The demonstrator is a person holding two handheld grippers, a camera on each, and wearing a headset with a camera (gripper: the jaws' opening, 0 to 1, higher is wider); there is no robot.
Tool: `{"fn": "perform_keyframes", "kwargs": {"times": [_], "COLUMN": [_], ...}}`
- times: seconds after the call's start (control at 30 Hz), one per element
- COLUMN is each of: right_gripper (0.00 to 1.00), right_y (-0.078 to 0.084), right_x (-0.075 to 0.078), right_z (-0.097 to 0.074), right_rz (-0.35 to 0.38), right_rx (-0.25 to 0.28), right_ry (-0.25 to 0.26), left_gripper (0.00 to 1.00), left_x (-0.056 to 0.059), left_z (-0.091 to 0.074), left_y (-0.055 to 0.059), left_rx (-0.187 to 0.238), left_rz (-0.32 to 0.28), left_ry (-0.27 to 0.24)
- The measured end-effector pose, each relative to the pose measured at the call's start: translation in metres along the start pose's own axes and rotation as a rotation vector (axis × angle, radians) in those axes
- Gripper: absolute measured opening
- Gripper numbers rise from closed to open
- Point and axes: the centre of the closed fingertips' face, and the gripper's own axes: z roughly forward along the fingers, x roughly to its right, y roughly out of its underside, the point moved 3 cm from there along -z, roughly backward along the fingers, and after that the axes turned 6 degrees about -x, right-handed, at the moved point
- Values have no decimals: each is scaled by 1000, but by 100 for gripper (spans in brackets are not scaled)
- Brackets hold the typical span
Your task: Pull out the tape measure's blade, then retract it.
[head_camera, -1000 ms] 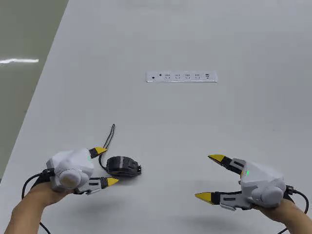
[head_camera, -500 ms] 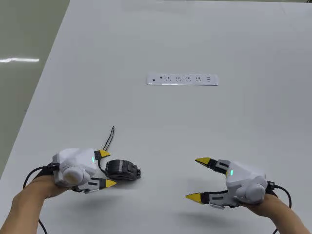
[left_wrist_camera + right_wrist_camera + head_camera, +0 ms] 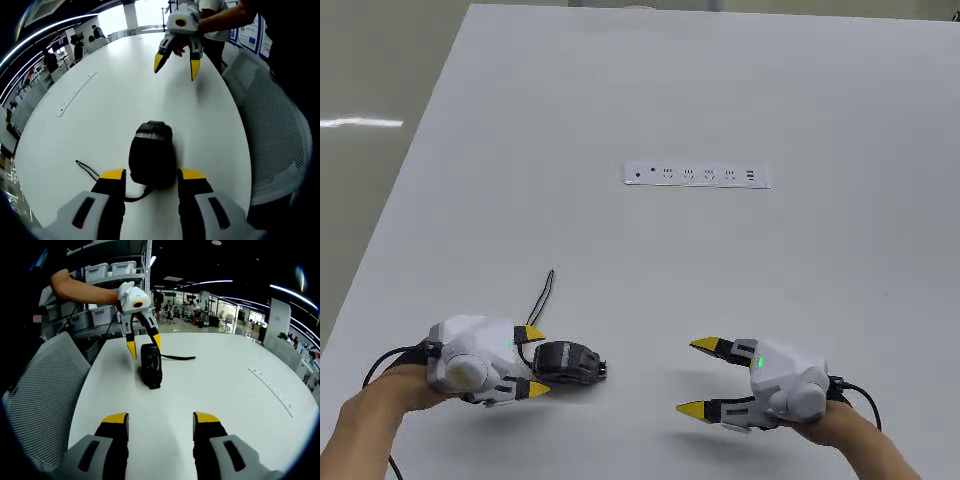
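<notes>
**Left tongs straddling the tape measure, right tongs open and empty**

The biggest thing I have in front of me is the white table [image 3: 620, 90], which runs away from me under both tools. Off its near edge, in the right gripper view, I can see a grey mesh chair [image 3: 45, 385]. Farther up the tabletop, well apart from the work, a white power strip [image 3: 697, 175] lies flat with its sockets in a row.

My left gripper [image 3: 535, 360] is low at the near left of the table. Its two yellow-tipped jaws are set partway apart, one on each side of the rear end of the tape measure [image 3: 570, 362]. In the left gripper view the tips sit just beside the black case on both flanks. I cannot tell whether they actually press on it.

My right gripper [image 3: 698, 377] is at the near right and points toward the left one. Its jaws are spread wide with nothing between them, and it is well apart from the tape measure.

The tape measure is a small black case that lies on the table between the two tools, close against the left one. Its thin black wrist cord [image 3: 544, 292] trails away across the table surface, past the left gripper.
</notes>
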Motion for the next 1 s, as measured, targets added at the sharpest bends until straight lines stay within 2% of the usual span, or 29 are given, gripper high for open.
{"fn": "perform_keyframes", "kwargs": {"times": [0.37,0.63,0.83,1.0], "right_gripper": [44,40,38,35], "right_y": [-8,-13,-19,-22], "right_x": [0,-2,-5,-6], "right_z": [25,44,60,70], "right_rz": [-14,-32,-55,-60], "right_rx": [13,9,9,14], "right_ry": [-40,-72,-101,-122], "left_gripper": [34,29,29,28], "left_x": [-1,-4,-4,-3], "left_z": [9,17,16,16], "left_y": [-3,-5,-5,-4], "left_rx": [-24,-24,-15,1], "left_rz": [74,94,95,65], "left_ry": [33,27,29,14]}}
